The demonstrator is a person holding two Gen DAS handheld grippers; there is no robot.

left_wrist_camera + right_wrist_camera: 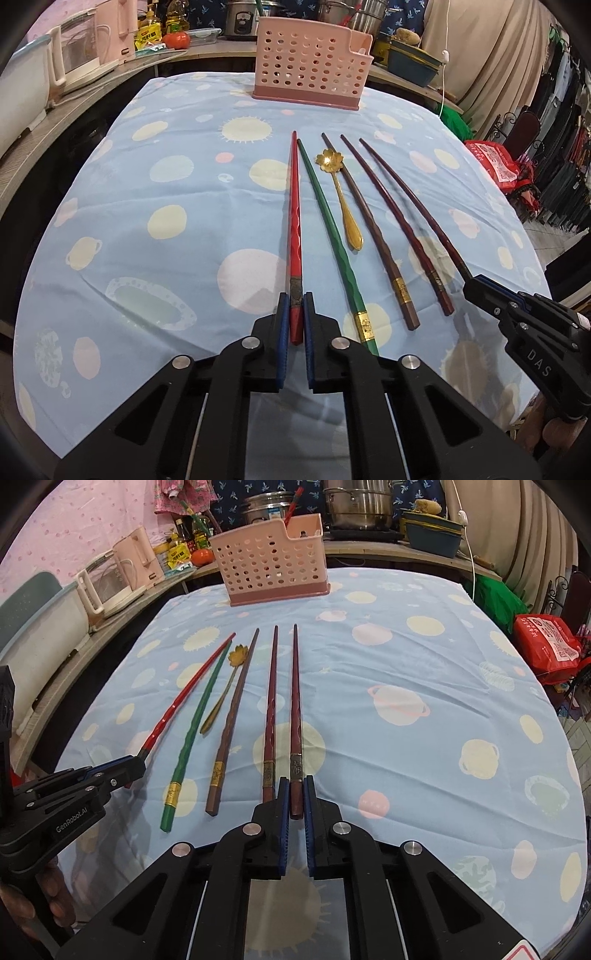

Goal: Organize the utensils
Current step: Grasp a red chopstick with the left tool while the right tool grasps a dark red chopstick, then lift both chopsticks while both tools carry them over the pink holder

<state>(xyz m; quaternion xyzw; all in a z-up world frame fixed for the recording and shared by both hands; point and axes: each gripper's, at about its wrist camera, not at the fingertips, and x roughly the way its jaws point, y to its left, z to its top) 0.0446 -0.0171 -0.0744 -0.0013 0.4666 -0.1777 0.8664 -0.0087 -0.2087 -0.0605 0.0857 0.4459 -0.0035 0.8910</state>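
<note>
Step in hand: the pick-up, judged from both tools being clamped on chopsticks that lie flat on the bench.
Left tool (295, 314): jaws drawn narrow, pads pressing the butt end of the red chopstick (294, 229), the outermost stick at the 9 o'clock side of the row.
Right tool (295, 794): jaws equally narrow, gripping the butt of the dark maroon chopstick (295, 701), the outermost at the 3 o'clock side.
Row between them: green chopstick (328, 236), gold spoon (341, 195), brown chopstick (369, 232) and a second maroon chopstick (397, 221), side by side, tips toward 12 o'clock.
Destination: pink basket (310, 70) standing at 12 o'clock, well apart from the row; it likely receives the utensils.
Next move calls for: lifting each stick clear of the cloth, swinging it upright and lowering it through the basket's open top; a long stick held at one end may pivot in the pads.
Materials: chopsticks lacquered and glossy, tapering, with wavy carved grips and gold bands near the butts; spoon is metal with a flower-shaped bowl.
Basket: rigid plastic, perforated with round holes, darker base, stepped rim.
Bench cover: soft blue tablecloth (166, 221), lightly creased, printed with planets and suns.
</note>
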